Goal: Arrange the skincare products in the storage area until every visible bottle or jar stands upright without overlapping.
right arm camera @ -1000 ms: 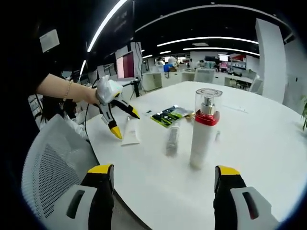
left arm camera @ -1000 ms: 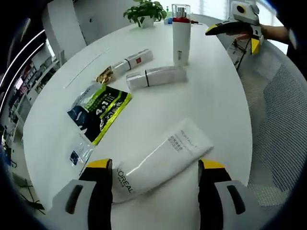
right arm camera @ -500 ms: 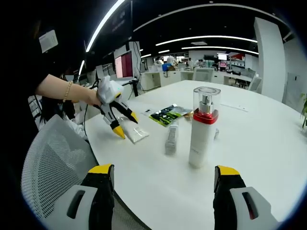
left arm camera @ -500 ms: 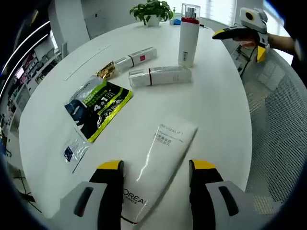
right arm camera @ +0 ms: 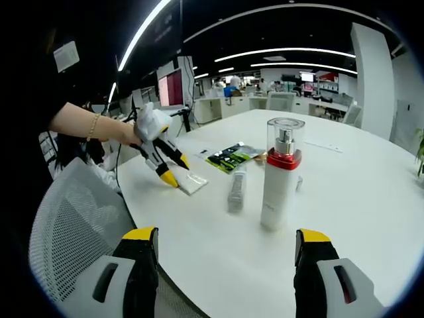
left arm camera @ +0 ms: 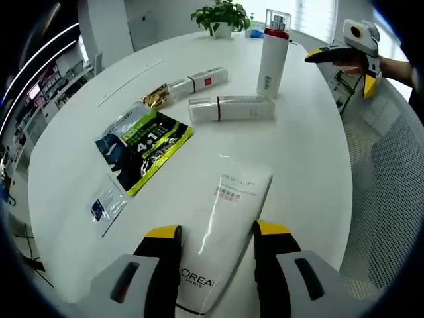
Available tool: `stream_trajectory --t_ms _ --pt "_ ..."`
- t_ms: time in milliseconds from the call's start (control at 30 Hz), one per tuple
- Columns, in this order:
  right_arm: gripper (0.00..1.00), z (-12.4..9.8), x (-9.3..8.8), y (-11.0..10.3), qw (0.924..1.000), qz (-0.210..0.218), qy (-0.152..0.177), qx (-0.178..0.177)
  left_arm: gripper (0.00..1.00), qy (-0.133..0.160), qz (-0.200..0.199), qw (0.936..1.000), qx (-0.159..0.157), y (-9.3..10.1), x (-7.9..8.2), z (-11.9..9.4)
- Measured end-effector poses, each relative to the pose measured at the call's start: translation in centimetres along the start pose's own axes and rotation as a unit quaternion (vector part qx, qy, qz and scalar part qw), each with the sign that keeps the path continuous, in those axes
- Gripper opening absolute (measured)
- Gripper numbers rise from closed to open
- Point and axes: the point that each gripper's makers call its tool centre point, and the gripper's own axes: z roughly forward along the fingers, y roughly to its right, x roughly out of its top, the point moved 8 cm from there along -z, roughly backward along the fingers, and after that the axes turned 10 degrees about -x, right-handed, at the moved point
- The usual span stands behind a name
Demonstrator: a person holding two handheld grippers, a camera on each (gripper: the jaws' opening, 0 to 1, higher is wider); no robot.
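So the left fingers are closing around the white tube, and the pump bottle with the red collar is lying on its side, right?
Not quite. The pump bottle stands upright, as the left gripper view shows; the right gripper view agrees. The left gripper does have the white tube between its fingers.

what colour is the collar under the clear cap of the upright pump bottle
Red, on the white upright pump bottle; it shows best in the right gripper view.

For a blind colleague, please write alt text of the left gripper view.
The left gripper closes around a white L'Oreal tube lying on a round white table. Beyond lie a green sachet, two more tubes, and an upright pump bottle; the right gripper hovers at the far edge.
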Motion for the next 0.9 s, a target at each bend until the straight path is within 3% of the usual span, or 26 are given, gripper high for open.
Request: stream_trajectory --t_ms 333,767,900 --pt "0.88 0.0 0.0 -0.1 1.0000 -0.001 -0.003 0.007 0.31 0.003 0.005 0.9999 0.015 0.0 0.0 0.0" --pt "0.78 -0.4 0.6 -0.2 0.9998 0.000 0.003 0.022 0.28 0.010 -0.003 0.9985 0.053 0.7 0.2 -0.2" --pt "0.77 -0.5 1.0 -0.4 0.9996 -0.011 0.004 0.027 0.28 0.036 -0.019 0.9975 0.058 1.1 0.6 -0.8"
